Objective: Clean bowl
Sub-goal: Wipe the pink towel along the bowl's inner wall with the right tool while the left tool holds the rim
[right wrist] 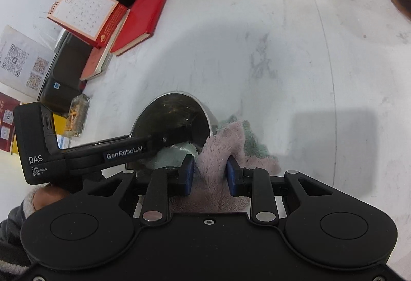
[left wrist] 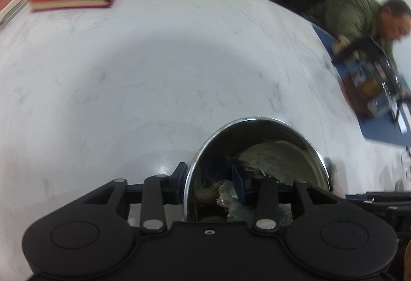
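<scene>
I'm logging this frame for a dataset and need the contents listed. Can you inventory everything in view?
bowl: one, shiny steel, tipped on its side on the table, rim between the left fingers
cloth: one, fluffy pink and green, partly inside the bowl, pinched by the right fingers
table: one, white marbled
red books: a stack, far table edge
desk calendar: one, red and white, on the books
QR-code sheets: several, white, on the wall at the left edge
seated person: one, green jacket, far side
left gripper: black, blue fingers shut on the bowl
right gripper: black, blue fingers shut on the cloth
</scene>
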